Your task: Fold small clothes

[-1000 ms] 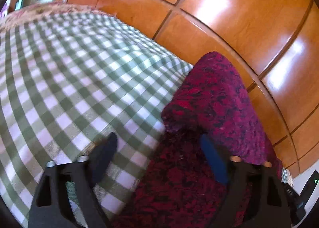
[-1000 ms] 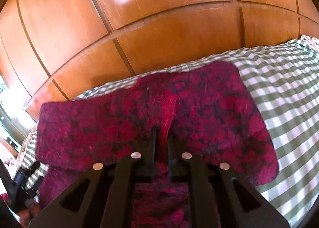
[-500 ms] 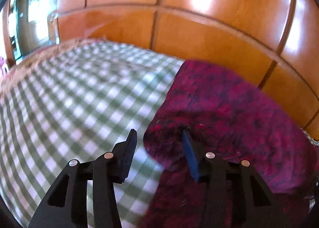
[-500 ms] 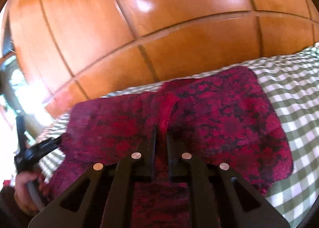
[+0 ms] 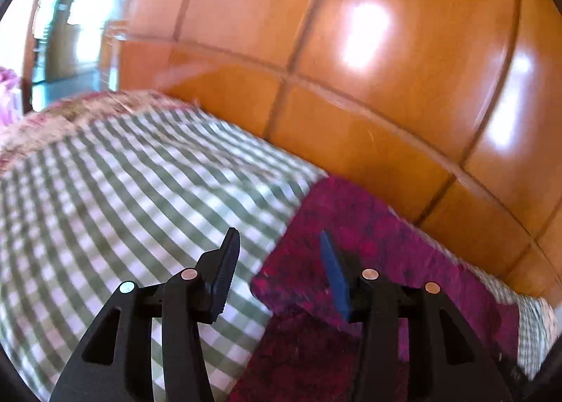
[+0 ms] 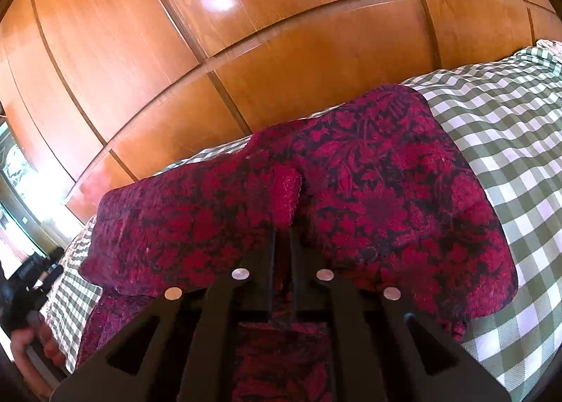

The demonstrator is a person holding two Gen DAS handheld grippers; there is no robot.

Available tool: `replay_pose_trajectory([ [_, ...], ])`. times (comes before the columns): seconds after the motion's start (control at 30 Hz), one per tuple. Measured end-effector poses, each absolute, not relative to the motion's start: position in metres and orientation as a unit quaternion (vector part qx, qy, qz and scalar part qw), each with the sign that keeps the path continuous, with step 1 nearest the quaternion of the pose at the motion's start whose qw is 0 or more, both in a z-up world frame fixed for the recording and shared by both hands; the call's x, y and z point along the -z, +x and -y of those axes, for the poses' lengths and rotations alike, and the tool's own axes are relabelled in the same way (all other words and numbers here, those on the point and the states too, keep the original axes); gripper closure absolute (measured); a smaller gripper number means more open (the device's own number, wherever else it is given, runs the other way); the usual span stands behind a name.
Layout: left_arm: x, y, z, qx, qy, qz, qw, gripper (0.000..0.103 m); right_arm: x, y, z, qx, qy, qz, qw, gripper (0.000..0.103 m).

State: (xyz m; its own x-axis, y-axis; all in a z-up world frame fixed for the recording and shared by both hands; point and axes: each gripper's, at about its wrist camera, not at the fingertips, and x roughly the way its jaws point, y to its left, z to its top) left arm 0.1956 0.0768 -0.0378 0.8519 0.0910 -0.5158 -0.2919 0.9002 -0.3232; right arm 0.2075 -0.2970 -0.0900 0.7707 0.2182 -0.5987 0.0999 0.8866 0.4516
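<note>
Red patterned garment [image 6: 368, 198] lies part-folded on the checked bed [image 6: 509, 142], against the wooden headboard [image 6: 246, 51]. Right gripper [image 6: 282, 244] fingers pinch its middle ridge; left gripper [image 5: 277, 272] fingers stand apart, empty. Tugging that ridge could undo the fold.

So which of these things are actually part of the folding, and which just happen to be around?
Part of the job:
- red patterned garment
- right gripper, pinching its middle
- left gripper, open over its corner

Just there:
- green checked bedcover
- wooden panelled wall
</note>
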Motion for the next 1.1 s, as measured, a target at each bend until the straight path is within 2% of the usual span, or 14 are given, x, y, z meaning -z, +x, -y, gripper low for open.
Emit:
replay_pose_trajectory([
  [0.07, 0.031, 0.187, -0.084, -0.12, -0.229, -0.223, 0.94, 0.057, 0.09, 0.208, 0.297, -0.032, 0.236, -0.337, 0.911, 0.098],
  [0.1, 0.029, 0.188, -0.085, -0.119, -0.236, -0.216, 0.94, 0.052, 0.09, 0.208, 0.297, -0.033, 0.237, -0.337, 0.91, 0.098],
  [0.13, 0.029, 0.2, -0.079, -0.101, -0.219, -0.229, 0.943, 0.048, 0.091, 0.209, 0.297, -0.033, 0.239, -0.338, 0.91, 0.098],
  [0.2, 0.03, 0.214, -0.063, -0.079, -0.184, -0.249, 0.947, 0.048, 0.091, 0.209, 0.297, -0.033, 0.239, -0.338, 0.91, 0.098],
  [0.27, 0.041, 0.242, -0.039, -0.039, -0.123, -0.302, 0.944, 0.047, 0.091, 0.209, 0.297, -0.032, 0.238, -0.338, 0.91, 0.098],
  [0.47, 0.104, 0.285, -0.022, -0.053, -0.039, -0.392, 0.918, 0.046, 0.091, 0.21, 0.295, -0.032, 0.236, -0.34, 0.91, 0.094],
  [0.63, 0.104, 0.282, -0.024, -0.058, -0.03, -0.387, 0.92, 0.045, 0.092, 0.211, 0.296, -0.036, 0.239, -0.341, 0.908, 0.09],
  [0.67, 0.103, 0.28, -0.028, -0.052, -0.041, -0.384, 0.921, 0.045, 0.092, 0.21, 0.297, -0.039, 0.243, -0.338, 0.909, 0.087],
  [0.7, 0.102, 0.277, -0.034, -0.042, -0.058, -0.378, 0.923, 0.043, 0.091, 0.206, 0.3, -0.047, 0.252, -0.327, 0.91, 0.08],
  [0.73, 0.1, 0.272, -0.04, -0.028, -0.08, -0.371, 0.925, 0.034, 0.089, 0.203, 0.302, -0.055, 0.259, -0.316, 0.911, 0.074],
  [0.77, 0.098, 0.265, -0.043, -0.018, -0.091, -0.369, 0.925, 0.03, 0.087, 0.198, 0.304, -0.061, 0.265, -0.304, 0.913, 0.061],
  [0.8, 0.095, 0.256, -0.045, -0.004, -0.098, -0.366, 0.925, 0.022, 0.084, 0.193, 0.305, -0.064, 0.268, -0.292, 0.916, 0.054],
  [0.9, 0.088, 0.22, -0.047, 0.032, -0.091, -0.367, 0.925, 0.02, 0.081, 0.181, 0.308, -0.056, 0.278, -0.287, 0.915, 0.046],
  [1.1, 0.095, 0.163, -0.06, 0.105, -0.111, -0.405, 0.901, 0.018, 0.077, 0.145, 0.315, -0.105, 0.322, -0.335, 0.879, 0.045],
])
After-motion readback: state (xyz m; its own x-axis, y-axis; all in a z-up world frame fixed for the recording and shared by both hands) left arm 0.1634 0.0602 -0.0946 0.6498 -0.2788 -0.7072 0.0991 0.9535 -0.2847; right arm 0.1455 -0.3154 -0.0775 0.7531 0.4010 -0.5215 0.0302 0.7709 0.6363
